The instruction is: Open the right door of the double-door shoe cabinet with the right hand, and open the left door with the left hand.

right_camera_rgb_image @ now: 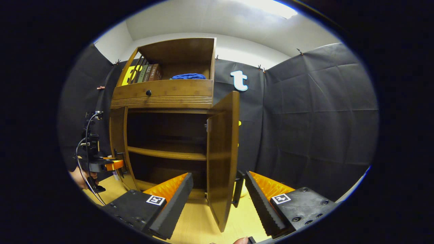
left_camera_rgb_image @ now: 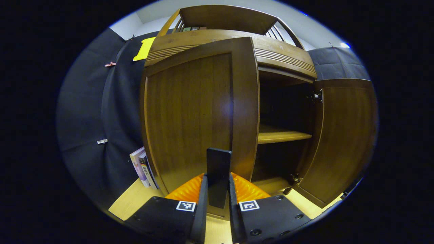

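— Jaws? Left gripper [left_camera_rgb_image: 218,184] is clenched on the left door's handle [left_camera_rgb_image: 218,176]; right gripper [right_camera_rgb_image: 217,189] is released, its fingers either side of the right door [right_camera_rgb_image: 222,159].
— And the shoe cabinet [right_camera_rgb_image: 162,93]?
— Both doors swung out from it, shelf [left_camera_rgb_image: 281,135] exposed inside

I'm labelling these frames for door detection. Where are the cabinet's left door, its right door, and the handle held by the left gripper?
left door [left_camera_rgb_image: 190,115], left gripper view, centre panel.
right door [right_camera_rgb_image: 220,159], right gripper view, inner face.
handle [left_camera_rgb_image: 218,169], left gripper view, upper part above the fingers.
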The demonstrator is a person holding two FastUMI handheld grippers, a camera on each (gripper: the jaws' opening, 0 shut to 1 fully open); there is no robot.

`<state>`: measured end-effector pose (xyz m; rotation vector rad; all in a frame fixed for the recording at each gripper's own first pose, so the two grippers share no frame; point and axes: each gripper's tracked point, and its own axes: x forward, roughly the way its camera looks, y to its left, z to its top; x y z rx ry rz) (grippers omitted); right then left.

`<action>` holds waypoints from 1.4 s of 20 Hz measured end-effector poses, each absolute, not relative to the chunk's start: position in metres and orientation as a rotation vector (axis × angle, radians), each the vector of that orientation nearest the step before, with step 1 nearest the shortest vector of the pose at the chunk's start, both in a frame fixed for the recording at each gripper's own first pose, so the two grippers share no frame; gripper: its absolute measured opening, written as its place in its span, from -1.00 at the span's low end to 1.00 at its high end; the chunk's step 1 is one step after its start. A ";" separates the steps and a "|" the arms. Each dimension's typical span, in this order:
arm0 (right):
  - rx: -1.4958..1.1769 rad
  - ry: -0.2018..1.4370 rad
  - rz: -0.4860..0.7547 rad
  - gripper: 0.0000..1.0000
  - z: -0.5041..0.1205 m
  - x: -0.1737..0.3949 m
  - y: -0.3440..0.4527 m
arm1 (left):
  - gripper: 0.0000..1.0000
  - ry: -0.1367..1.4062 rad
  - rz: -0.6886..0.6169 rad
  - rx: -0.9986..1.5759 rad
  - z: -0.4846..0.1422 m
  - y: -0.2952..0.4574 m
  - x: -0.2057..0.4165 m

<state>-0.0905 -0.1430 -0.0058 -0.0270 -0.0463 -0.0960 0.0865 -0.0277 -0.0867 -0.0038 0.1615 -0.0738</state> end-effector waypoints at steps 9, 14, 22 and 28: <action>0.005 -0.028 -0.063 1.00 -0.017 -0.077 -0.106 | -0.44 0.154 -0.054 -0.022 -0.087 0.024 0.034; 0.003 -0.017 -0.037 1.00 -0.021 -0.069 -0.089 | -0.54 0.144 -0.056 -0.034 -0.089 0.046 0.017; -0.001 0.001 0.007 1.00 -0.028 -0.055 -0.065 | -0.65 0.131 -0.028 -0.031 -0.089 0.086 -0.003; 0.010 0.021 0.024 0.96 -0.039 -0.055 -0.055 | -0.76 0.130 0.016 -0.034 -0.089 0.124 -0.011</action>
